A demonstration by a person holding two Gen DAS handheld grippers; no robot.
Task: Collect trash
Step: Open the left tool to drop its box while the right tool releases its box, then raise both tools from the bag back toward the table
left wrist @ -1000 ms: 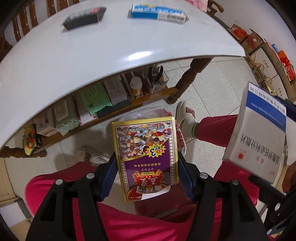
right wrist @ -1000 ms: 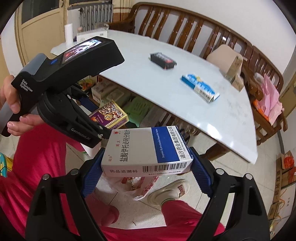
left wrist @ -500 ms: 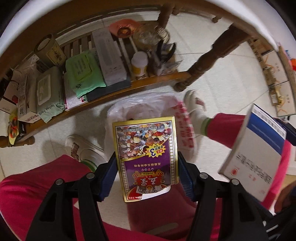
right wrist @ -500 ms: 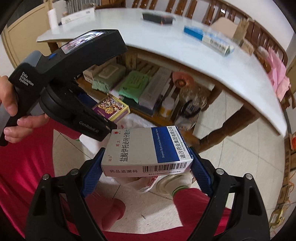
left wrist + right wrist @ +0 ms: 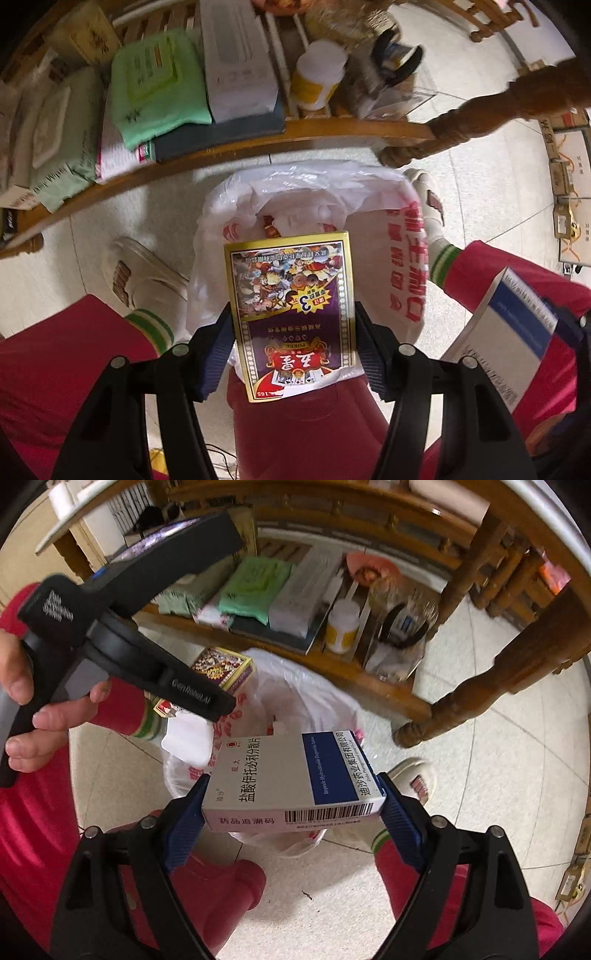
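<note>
On the floor, the bag opens right below the left tool gripping the cards; the right tool, gripping the box, is just beside.

card box above bag | medicine box right | shelf behind

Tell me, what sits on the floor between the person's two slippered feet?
A bin lined with a white plastic bag, seen in the left wrist view, with the poker card box held above it.
</note>
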